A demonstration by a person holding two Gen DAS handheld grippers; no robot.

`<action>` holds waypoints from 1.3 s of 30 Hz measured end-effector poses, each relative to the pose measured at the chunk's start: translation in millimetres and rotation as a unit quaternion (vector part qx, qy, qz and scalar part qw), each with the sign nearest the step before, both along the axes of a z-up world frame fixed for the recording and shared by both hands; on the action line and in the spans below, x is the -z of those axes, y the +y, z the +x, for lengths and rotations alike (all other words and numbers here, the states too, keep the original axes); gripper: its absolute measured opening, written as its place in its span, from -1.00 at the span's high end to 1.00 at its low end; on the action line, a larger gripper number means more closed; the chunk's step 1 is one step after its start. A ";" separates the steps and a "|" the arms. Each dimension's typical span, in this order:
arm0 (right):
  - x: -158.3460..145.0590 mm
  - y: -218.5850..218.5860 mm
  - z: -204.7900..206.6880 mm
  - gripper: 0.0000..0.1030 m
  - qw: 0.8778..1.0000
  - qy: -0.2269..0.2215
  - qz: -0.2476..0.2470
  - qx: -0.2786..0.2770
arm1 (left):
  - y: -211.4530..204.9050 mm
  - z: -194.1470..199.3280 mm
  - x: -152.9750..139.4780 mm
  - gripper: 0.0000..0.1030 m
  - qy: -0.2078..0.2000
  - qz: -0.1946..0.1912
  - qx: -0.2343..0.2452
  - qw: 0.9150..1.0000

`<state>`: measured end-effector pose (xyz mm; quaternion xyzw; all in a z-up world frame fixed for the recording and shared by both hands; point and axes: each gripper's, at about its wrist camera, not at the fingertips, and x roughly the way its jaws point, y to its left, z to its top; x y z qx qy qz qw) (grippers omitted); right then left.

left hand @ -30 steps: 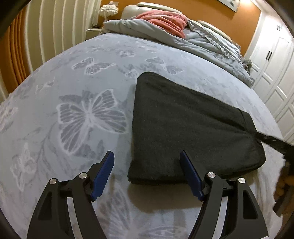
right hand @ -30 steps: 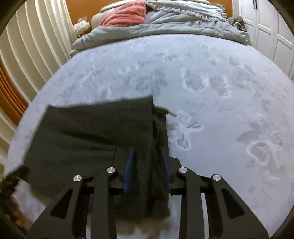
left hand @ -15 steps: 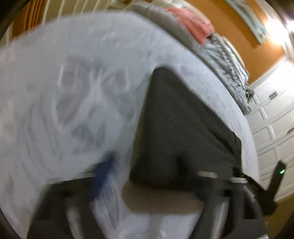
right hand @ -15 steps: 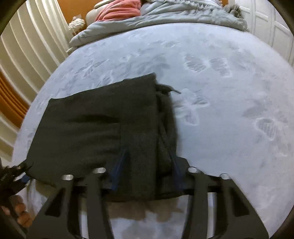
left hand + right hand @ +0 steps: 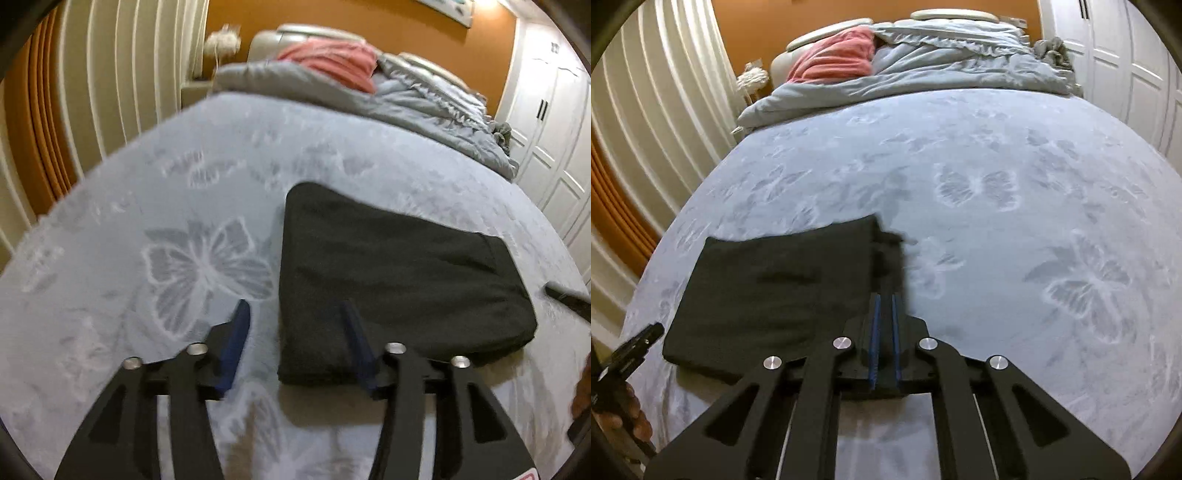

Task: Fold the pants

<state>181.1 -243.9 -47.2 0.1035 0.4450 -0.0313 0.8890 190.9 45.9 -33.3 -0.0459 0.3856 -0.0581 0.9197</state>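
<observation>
Dark grey pants [image 5: 388, 277] lie folded into a flat rectangle on the butterfly-print bedspread [image 5: 166, 206]. My left gripper [image 5: 294, 304] hovers over their near left corner, its jaws opening. One blue pad [image 5: 236, 343] is over the bedspread and the other is over the cloth, and neither presses on it. In the right wrist view the pants [image 5: 775, 288] stretch to the left. My right gripper [image 5: 885, 297] is shut on their right-hand edge, and dark cloth shows between its blue pads [image 5: 874, 332].
A bunched grey duvet [image 5: 923, 70] and a pink blanket [image 5: 834, 55] fill the head of the bed. White wardrobe doors [image 5: 546, 122] stand to the right and pleated curtains [image 5: 646, 122] to the left. A hand [image 5: 628, 410] holds the left gripper at the bed's near edge.
The right jaws, spread around the pants' right edge before, have closed on it. The left gripper swung in a blur, came back over the near left corner, and stands narrower than a second ago.
</observation>
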 end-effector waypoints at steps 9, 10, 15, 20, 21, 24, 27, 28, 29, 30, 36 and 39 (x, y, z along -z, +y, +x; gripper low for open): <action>-32.8 24.3 -69.8 0.80 0.998 -0.033 -0.059 0.011 | -7.4 -51.0 -19.9 -0.04 -0.038 0.037 0.004 0.999; -35.2 27.8 -80.4 0.80 0.997 -0.039 -0.070 0.013 | -7.2 -57.4 -21.3 -0.04 -0.041 0.031 0.000 0.999; -35.1 23.5 -112.6 0.78 0.996 -0.043 -0.072 0.023 | -13.6 -93.6 -26.6 -0.07 -0.067 0.058 0.003 0.996; -22.3 19.4 -143.3 0.13 0.995 -0.042 -0.078 0.039 | -11.6 -121.2 -29.3 -0.19 -0.081 0.072 0.008 0.994; -20.8 18.8 -147.2 0.13 0.995 -0.042 -0.080 0.038 | -11.0 -124.5 -28.5 -0.19 -0.078 0.069 0.009 0.995; -14.1 16.5 -158.4 0.13 0.995 -0.038 -0.084 0.039 | -10.7 -132.8 -22.3 -0.19 -0.073 0.075 0.010 0.994; -4.7 16.5 -167.4 0.06 0.994 -0.032 -0.090 0.044 | -12.7 -142.0 -16.2 -0.27 -0.071 0.081 0.018 0.994; -1.9 16.7 -170.9 0.03 0.994 -0.033 -0.092 0.045 | -12.7 -145.9 -14.4 -0.38 -0.071 0.079 0.019 0.994; 0.8 18.2 -175.7 -0.05 0.994 -0.039 -0.096 0.048 | -13.0 -149.8 -12.5 -0.42 -0.073 0.077 0.018 0.994; 2.6 20.4 -180.1 -0.21 0.993 -0.047 -0.099 0.050 | -12.5 -154.2 -10.5 -0.48 -0.078 0.074 0.014 0.994; 24.2 41.4 -199.9 -0.35 0.989 -0.088 -0.111 0.046 | -11.5 -162.2 12.9 -0.49 -0.073 0.070 0.003 0.995; 32.3 47.3 -198.0 -0.35 0.990 -0.077 -0.116 0.039 | -12.9 -164.4 24.6 -0.49 -0.077 0.079 0.000 0.994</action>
